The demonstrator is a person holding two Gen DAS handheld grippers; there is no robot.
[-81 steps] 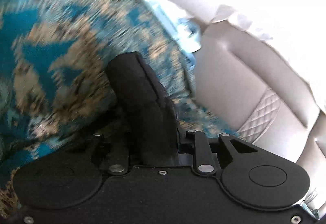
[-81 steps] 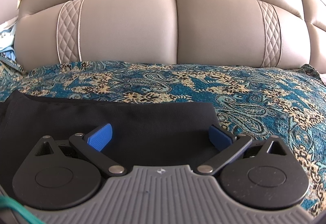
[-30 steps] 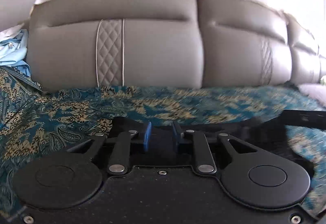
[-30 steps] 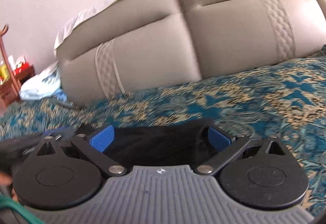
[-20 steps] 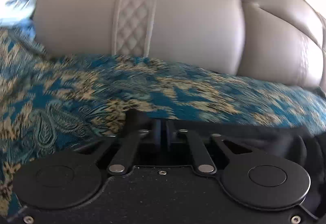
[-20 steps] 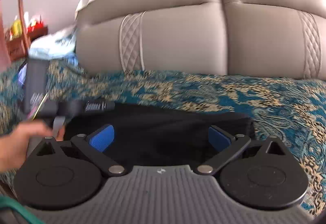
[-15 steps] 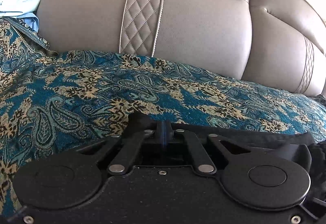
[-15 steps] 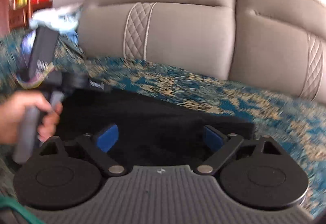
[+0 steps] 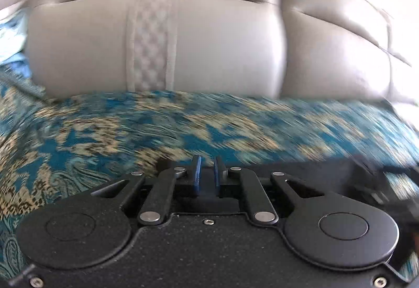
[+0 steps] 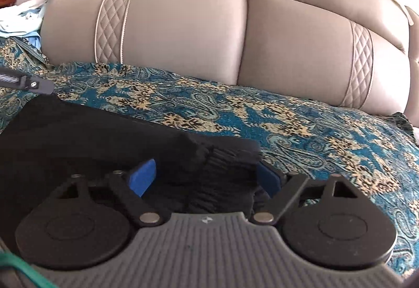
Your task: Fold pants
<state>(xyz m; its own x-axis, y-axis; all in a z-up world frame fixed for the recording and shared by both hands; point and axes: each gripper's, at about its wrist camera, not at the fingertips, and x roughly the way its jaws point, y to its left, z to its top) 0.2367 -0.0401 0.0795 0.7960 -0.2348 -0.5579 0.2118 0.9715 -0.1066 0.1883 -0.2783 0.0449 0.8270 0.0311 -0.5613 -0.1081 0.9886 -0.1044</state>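
Black pants (image 10: 104, 136) found lying folded on a teal and tan paisley cover (image 10: 301, 131), bulk toward the lower left of the right wrist view, ribbed cuff end (image 10: 227, 157) toward the centre. Right gripper (image 10: 207, 178) held low over that cuff end, blue pads (image 10: 142, 176) spread wide, cuff fabric lying between them; left pad clear of the cloth, right pad partly hidden behind the cuff edge, contact there not determinable. Left gripper (image 9: 207, 178) nearly closed, jaws parting slightly, narrow gap visible between its blue pads (image 9: 197, 175); dark material visible low in that gap, whether cloth or gripper body not determinable. Strip of the black pants (image 9: 314, 170) seen running to the right just beyond the left gripper's linkage. Left wrist view heavily blurred. Grey padded sofa backrest (image 10: 183, 26) with quilted strips noted behind the cover. Part of the other tool (image 10: 26, 83) visible at the left edge of the right wrist view, just above the pants. Pale blue cloth (image 10: 21, 21) bundled at the far left beside the backrest
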